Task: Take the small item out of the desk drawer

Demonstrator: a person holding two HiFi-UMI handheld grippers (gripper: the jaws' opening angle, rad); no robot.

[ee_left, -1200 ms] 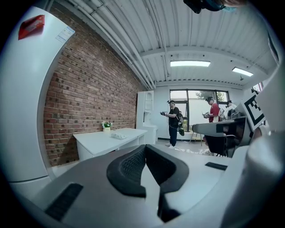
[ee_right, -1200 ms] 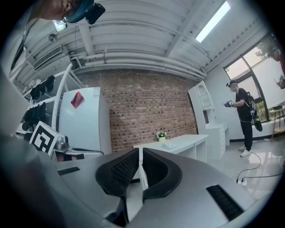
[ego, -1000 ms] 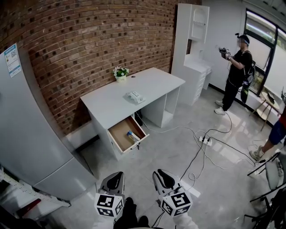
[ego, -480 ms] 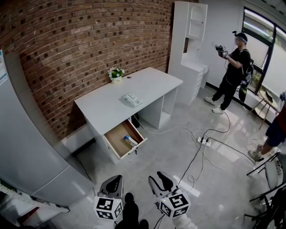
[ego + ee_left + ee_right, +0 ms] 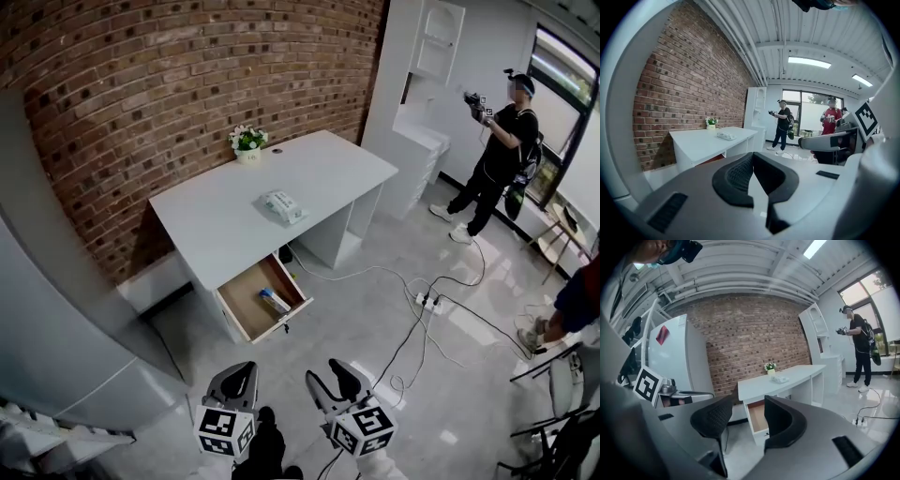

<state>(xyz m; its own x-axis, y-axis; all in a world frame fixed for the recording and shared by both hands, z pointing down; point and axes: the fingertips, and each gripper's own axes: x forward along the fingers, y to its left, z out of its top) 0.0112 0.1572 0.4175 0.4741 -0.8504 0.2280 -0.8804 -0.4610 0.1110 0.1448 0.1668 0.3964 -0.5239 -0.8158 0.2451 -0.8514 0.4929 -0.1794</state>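
Note:
The white desk stands against the brick wall with its wooden drawer pulled open. A small blue and white item lies inside the drawer, at its right side. Both grippers hang low at the bottom of the head view, well short of the drawer. My left gripper has its pads together and holds nothing. My right gripper has its jaws opening, with nothing between them. In the right gripper view the right gripper points at the open drawer. In the left gripper view the left gripper sits low, with the desk beyond it.
A tissue pack and a small flower pot sit on the desk. A grey cabinet stands at the left. Cables and a power strip lie on the floor to the right. A person stands by the white shelf unit.
The right gripper's jaws have spread apart. The head view has shifted a little; the left gripper stays shut and the drawer stays open.

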